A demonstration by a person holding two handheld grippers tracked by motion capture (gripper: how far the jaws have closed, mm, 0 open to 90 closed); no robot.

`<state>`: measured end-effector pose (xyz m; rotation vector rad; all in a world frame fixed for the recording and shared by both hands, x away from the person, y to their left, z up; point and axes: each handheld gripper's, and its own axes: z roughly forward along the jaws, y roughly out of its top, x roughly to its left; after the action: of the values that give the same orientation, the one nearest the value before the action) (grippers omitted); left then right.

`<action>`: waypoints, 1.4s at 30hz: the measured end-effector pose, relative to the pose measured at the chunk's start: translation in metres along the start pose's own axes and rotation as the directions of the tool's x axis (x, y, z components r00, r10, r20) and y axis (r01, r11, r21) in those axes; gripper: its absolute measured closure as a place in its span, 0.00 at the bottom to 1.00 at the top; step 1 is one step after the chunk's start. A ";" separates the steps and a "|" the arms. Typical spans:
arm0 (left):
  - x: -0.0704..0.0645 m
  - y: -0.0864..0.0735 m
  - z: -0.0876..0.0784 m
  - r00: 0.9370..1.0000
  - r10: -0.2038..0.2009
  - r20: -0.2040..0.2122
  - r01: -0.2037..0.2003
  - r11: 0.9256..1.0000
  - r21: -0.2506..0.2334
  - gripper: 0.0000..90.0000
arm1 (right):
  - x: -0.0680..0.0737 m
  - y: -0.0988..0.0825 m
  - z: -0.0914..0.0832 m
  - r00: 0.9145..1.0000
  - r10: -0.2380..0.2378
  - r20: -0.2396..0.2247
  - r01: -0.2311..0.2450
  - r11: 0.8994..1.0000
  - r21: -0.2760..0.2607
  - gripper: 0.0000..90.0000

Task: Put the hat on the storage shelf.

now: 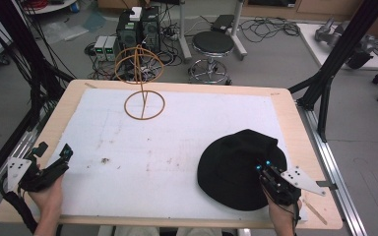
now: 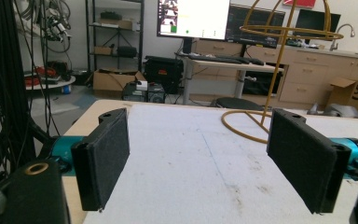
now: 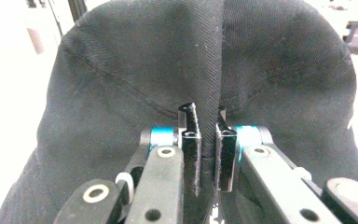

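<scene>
Left of the black hat (image 1: 241, 169), well apart from it at the near-left corner of the bench (image 1: 177, 86), the left gripper (image 1: 54, 160) hovers low over the white sheet (image 1: 177, 142) with its jaws wide apart and nothing between them. The left hand (image 1: 47, 196) holds it nearly level, aimed forward and slightly inward toward the wire hat stand (image 1: 142, 81), which stands beyond the hat at the far side of the sheet, its ring base on the white surface and its round cage rising above.

The hat lies flattened on the sheet at the near right of the bench, not yet lifted. On the hat's near-right edge the right gripper (image 1: 263, 166) has its jaws pressed together on a raised fold of the black fabric; the right gripper view shows the crease pinched between the pads (image 3: 191, 140). The right hand (image 1: 280, 209) comes in from the near edge, tilting the gripper forward and down onto the brim.

By my reading the work is at an early stage: the grasp on the hat looks made, while lifting it, carrying it over and settling it on the stand remains to be done.
</scene>
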<state>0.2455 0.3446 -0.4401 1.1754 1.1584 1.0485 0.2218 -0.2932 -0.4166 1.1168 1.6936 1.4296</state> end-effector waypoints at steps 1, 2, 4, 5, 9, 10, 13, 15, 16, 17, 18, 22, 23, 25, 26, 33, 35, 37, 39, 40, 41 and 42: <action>0.000 0.000 0.001 1.000 0.000 0.003 0.000 1.000 0.001 0.24 | 0.000 0.000 0.000 1.000 0.000 0.000 0.000 1.000 0.000 0.95; -0.001 0.000 0.002 1.000 0.000 0.007 0.000 1.000 0.003 0.24 | 0.001 0.003 0.002 1.000 0.012 -0.008 -0.012 1.000 -0.019 0.95; -0.001 0.000 0.004 1.000 0.000 0.011 0.000 1.000 0.003 0.24 | 0.002 0.006 0.006 0.999 0.023 -0.023 -0.024 0.999 -0.035 0.95; -0.001 0.000 0.005 1.000 -0.001 0.013 0.001 1.000 0.005 0.24 | 0.002 0.006 0.006 0.999 0.023 -0.023 -0.024 0.999 -0.035 0.95; 0.000 0.000 0.007 1.000 -0.007 0.018 0.007 1.000 0.008 0.24 | 0.005 0.015 0.018 0.999 0.007 -0.042 -0.009 0.998 -0.062 0.95; 0.000 0.000 0.007 1.000 -0.008 0.018 0.008 1.000 0.009 0.24 | 0.005 0.016 0.020 0.999 0.007 -0.043 -0.010 0.998 -0.065 0.95; 0.001 0.000 0.006 1.000 -0.014 0.018 0.014 1.000 0.010 0.24 | 0.005 0.020 0.023 0.999 0.005 -0.046 -0.008 0.997 -0.073 0.95; 0.001 -0.001 0.006 1.000 -0.024 0.016 0.024 1.000 0.008 0.24 | 0.004 0.025 0.024 0.999 0.008 -0.049 -0.012 0.996 -0.091 0.94; 0.001 -0.001 0.006 0.999 -0.034 0.016 0.034 0.999 0.005 0.24 | 0.004 0.027 0.024 0.999 0.013 -0.050 -0.017 0.995 -0.097 0.94; 0.001 -0.001 0.006 0.999 -0.037 0.015 0.036 0.999 0.007 0.24 | 0.003 0.030 0.025 0.999 0.017 -0.049 -0.022 0.994 -0.111 0.94; 0.001 -0.001 0.006 0.999 -0.037 0.015 0.037 0.999 0.005 0.24 | 0.003 0.032 0.025 0.999 0.023 -0.049 -0.029 0.992 -0.121 0.94; 0.000 0.001 0.007 0.999 -0.030 0.011 0.031 1.000 -0.004 0.24 | 0.000 0.042 0.029 0.996 0.060 -0.059 -0.068 0.985 -0.159 0.94; 0.000 0.001 0.007 0.999 -0.031 0.011 0.031 1.000 -0.004 0.24 | 0.000 0.045 0.030 0.997 0.057 -0.058 -0.067 0.983 -0.171 0.94; 0.001 0.001 0.007 0.999 -0.034 0.010 0.034 0.999 -0.003 0.24 | 0.002 0.055 0.032 0.997 0.056 -0.062 -0.066 0.981 -0.184 0.94; 0.001 0.001 0.007 0.999 -0.037 0.010 0.037 0.999 -0.004 0.24 | 0.003 0.058 0.032 0.997 0.054 -0.063 -0.065 0.980 -0.190 0.94; 0.001 0.000 0.009 0.999 -0.047 0.013 0.047 0.999 -0.002 0.24 | 0.009 0.074 0.037 0.996 0.049 -0.073 -0.064 0.974 -0.217 0.94; -0.001 0.000 0.011 0.999 -0.041 0.016 0.041 0.999 0.000 0.24 | 0.011 0.079 0.043 0.996 0.057 -0.066 -0.070 0.974 -0.217 0.94; -0.003 -0.001 0.013 0.999 -0.036 0.020 0.036 0.999 0.002 0.24 | 0.012 0.080 0.045 0.996 0.064 -0.063 -0.076 0.973 -0.219 0.94; -0.005 -0.001 0.015 0.999 -0.030 0.028 0.030 1.000 0.003 0.24 | 0.012 0.082 0.050 0.995 0.076 -0.069 -0.090 0.970 -0.225 0.94; -0.006 -0.001 0.016 0.999 -0.028 0.033 0.028 1.000 0.006 0.24 | 0.012 0.083 0.052 0.994 0.083 -0.069 -0.097 0.969 -0.228 0.94; -0.007 -0.001 0.017 0.999 -0.025 0.035 0.025 1.000 0.006 0.24 | 0.013 0.084 0.055 0.994 0.090 -0.066 -0.103 0.968 -0.229 0.94; -0.008 -0.001 0.017 0.999 -0.028 0.039 0.028 1.000 0.005 0.24 | 0.013 0.086 0.057 0.993 0.097 -0.066 -0.110 0.967 -0.229 0.94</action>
<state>0.2616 0.3346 -0.4402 1.1750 1.1447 0.9982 0.2834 -0.2535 -0.3435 1.0569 1.4765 1.6891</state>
